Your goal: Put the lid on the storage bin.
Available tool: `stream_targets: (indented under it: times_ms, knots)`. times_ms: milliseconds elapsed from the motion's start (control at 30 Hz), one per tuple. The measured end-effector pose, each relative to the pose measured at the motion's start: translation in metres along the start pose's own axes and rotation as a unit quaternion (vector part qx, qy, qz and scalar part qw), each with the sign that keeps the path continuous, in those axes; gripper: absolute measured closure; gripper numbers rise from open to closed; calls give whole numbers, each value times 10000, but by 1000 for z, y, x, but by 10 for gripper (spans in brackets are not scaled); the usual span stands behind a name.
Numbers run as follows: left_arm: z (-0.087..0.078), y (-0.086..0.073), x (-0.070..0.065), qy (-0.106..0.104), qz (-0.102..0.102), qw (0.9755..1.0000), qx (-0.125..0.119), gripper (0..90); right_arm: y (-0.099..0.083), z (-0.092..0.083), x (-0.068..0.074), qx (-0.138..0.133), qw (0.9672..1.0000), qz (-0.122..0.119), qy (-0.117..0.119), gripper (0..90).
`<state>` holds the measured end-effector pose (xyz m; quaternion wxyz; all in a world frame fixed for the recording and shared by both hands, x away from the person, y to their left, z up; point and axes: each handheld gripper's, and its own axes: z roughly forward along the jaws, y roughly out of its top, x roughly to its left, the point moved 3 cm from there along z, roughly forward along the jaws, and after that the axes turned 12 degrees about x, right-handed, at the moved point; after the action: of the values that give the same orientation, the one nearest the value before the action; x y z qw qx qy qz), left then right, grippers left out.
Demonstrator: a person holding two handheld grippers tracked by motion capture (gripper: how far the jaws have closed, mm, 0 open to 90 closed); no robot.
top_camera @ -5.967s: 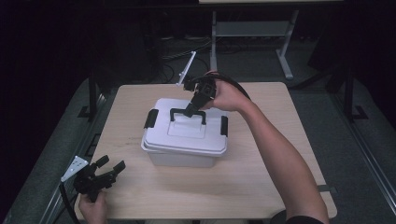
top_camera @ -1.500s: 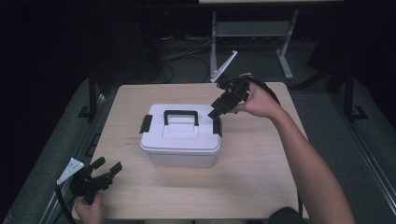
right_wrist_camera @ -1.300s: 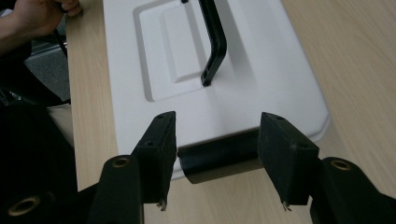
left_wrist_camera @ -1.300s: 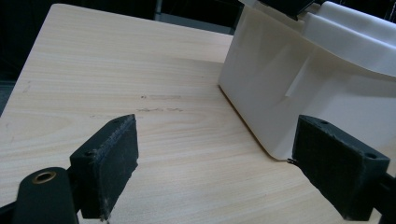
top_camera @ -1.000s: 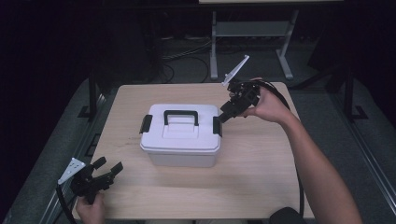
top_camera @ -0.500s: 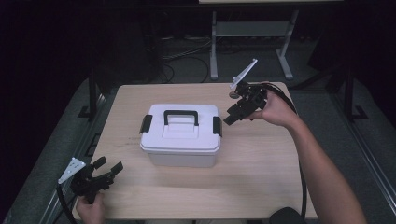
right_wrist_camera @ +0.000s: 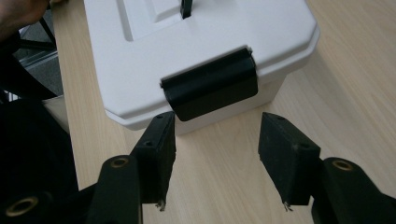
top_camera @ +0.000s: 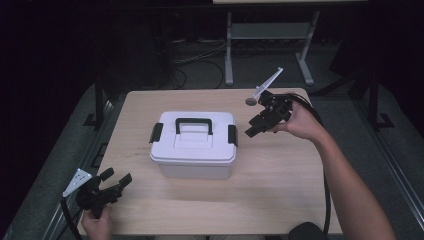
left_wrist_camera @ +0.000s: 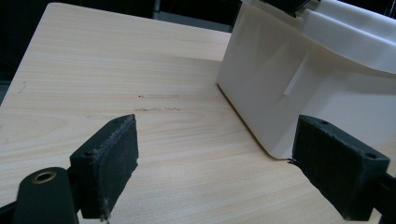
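The right gripper view looked down its parted, empty jaws at the black latch (right_wrist_camera: 210, 88) on the near end of the white storage box (right_wrist_camera: 196, 51), the latch lying just ahead of the jaws with its long axis across the gap between them. In the high view the box (top_camera: 194, 145) sat mid-table, the right gripper (top_camera: 256, 126) just beside its right end with open tabletop (top_camera: 280, 170) around. The left gripper (top_camera: 111, 184), open and empty, rested well apart near the table's front-left corner.

Lab or studio: we note a bare wooden surface (top_camera: 300, 200), dark surroundings, cables (top_camera: 200, 62) on grey carpet, a metal stand (top_camera: 267, 35) behind.
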<state>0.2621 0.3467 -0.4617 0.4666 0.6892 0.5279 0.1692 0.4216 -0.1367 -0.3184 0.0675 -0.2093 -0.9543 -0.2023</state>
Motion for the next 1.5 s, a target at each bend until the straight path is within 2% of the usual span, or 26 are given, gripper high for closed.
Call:
stream_targets:
  times_ms: [467, 967, 1500]
  knots:
    - [0, 0, -1, 10, 18, 10000, 16, 137, -14, 9, -3, 37, 9999, 104, 62, 451]
    - [1, 1, -2, 3, 42, 10000, 29, 137, -31, 11, -6, -101, 9996, 231, 109, 451]
    - [3, 1, -4, -8, 52, 10000, 41, 137, -51, 23, -9, -16, 9991, 392, 182, 448]
